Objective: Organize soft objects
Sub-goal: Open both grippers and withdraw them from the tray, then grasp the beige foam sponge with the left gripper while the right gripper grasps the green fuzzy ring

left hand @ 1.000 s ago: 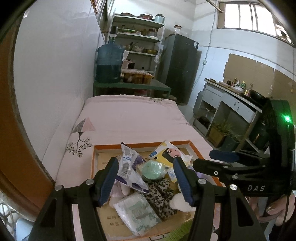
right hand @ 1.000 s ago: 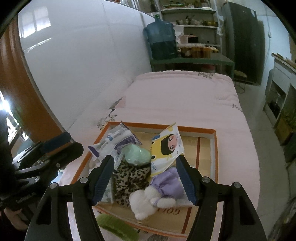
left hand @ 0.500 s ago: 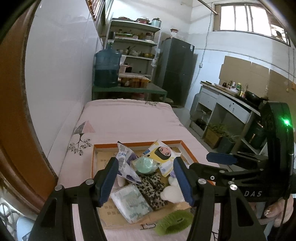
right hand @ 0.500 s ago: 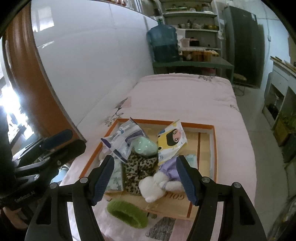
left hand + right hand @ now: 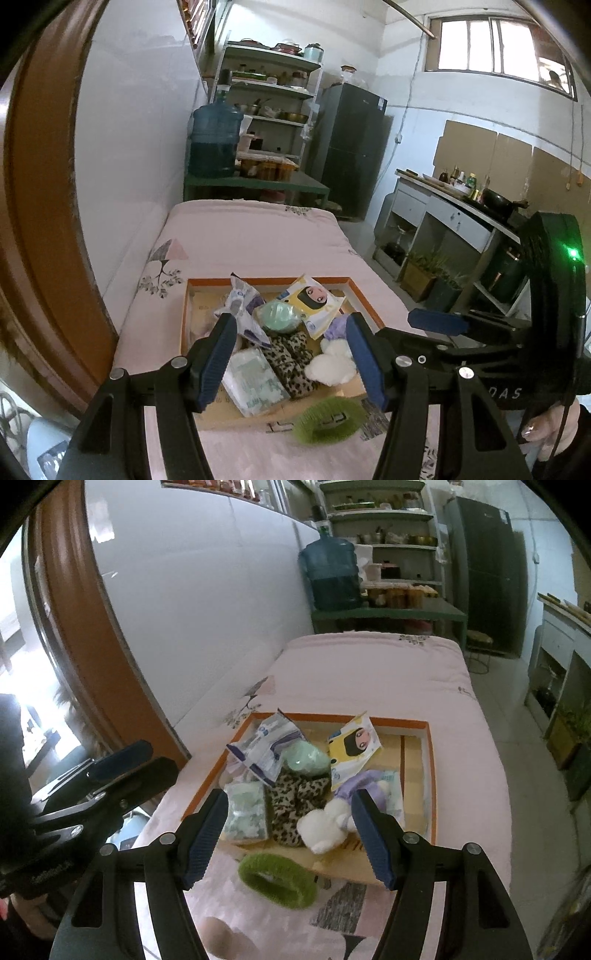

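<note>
An orange-rimmed cardboard tray [image 5: 269, 281] [image 5: 430, 771] lies on the pink bed. It holds a leopard-print cloth [image 5: 291, 360] [image 5: 295, 805], a white and purple plush [image 5: 332, 365] [image 5: 328, 829], a mint pouch [image 5: 277, 315] [image 5: 304, 760], tissue packs [image 5: 255, 382] [image 5: 245, 810] and a yellow cartoon pack [image 5: 314, 299] [image 5: 352, 747]. A green fuzzy ring [image 5: 328, 419] [image 5: 277, 880] lies on the bed just outside the tray's near edge. My left gripper [image 5: 291, 360] and right gripper [image 5: 290, 836] are both open and empty, held above and short of the tray.
A pinkish round object [image 5: 221, 938] lies on the bed near the bottom of the right wrist view. A white wall runs along the bed's left side. A green table with a water jug [image 5: 216, 142] stands past the bed's far end. Cabinets [image 5: 443, 229] line the right.
Both grippers have pulled back and up from the tray, so the tray looks smaller and the green ring has come into view. Both stayed open.
</note>
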